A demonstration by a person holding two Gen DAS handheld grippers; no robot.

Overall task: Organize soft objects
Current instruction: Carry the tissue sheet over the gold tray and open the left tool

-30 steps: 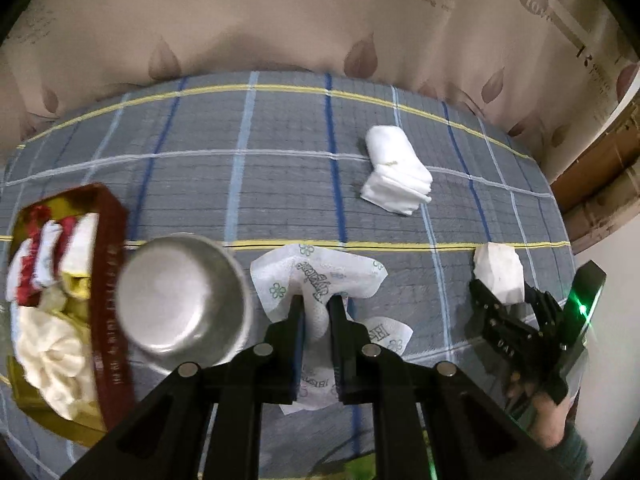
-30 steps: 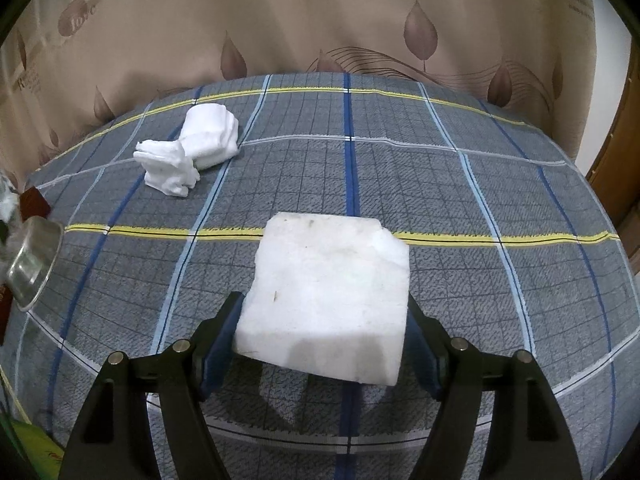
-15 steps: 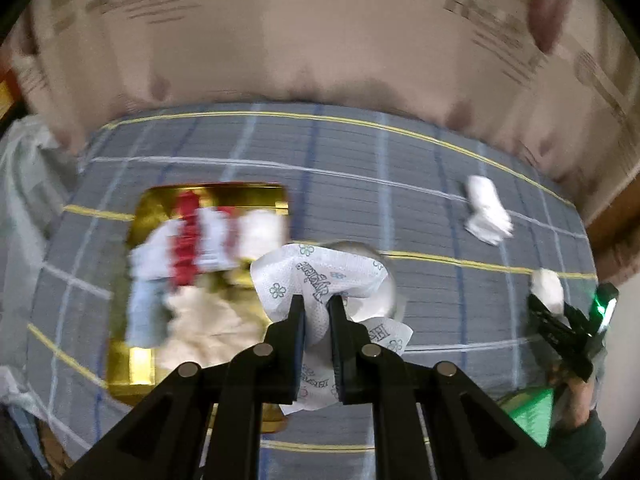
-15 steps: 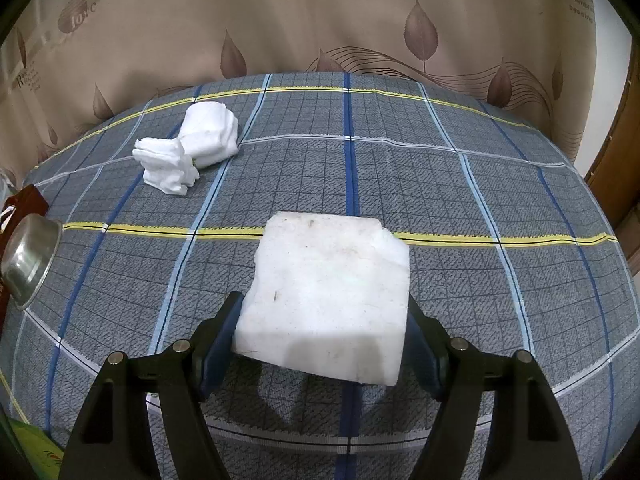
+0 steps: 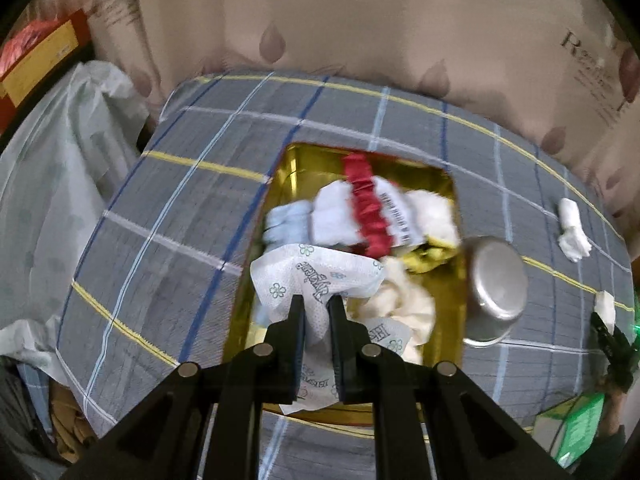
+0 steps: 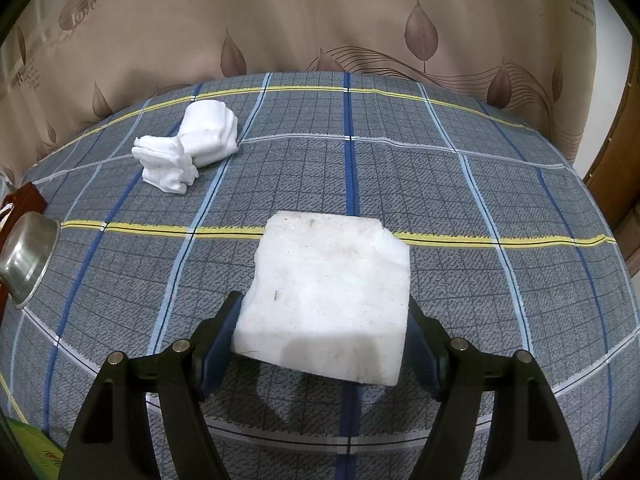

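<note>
My left gripper (image 5: pixel 316 308) is shut on a white tissue packet (image 5: pixel 316 276) with green print and holds it over the gold tray (image 5: pixel 304 164). The tray holds white and pale blue cloths, a red ruffled band (image 5: pixel 366 204) and a cream cloth (image 5: pixel 404 304). My right gripper (image 6: pixel 320 320) is shut on a white foam block (image 6: pixel 328 292), held just above the plaid tablecloth; the gripper also shows in the left wrist view (image 5: pixel 612 336). A folded white cloth (image 6: pixel 188 144) lies on the table at the back left, also seen in the left wrist view (image 5: pixel 572 228).
A steel bowl (image 5: pixel 496 292) sits beside the tray's right side; it also shows in the right wrist view (image 6: pixel 26 256). A beige leaf-print curtain (image 6: pixel 320 12) backs the table. A clear plastic bag (image 5: pixel 52 184) and a red-yellow box (image 5: pixel 36 56) are off the table's left edge.
My left gripper has swung left with the tissue packet, from in front of the bowl to above the tray. The right gripper and foam block have stayed still.
</note>
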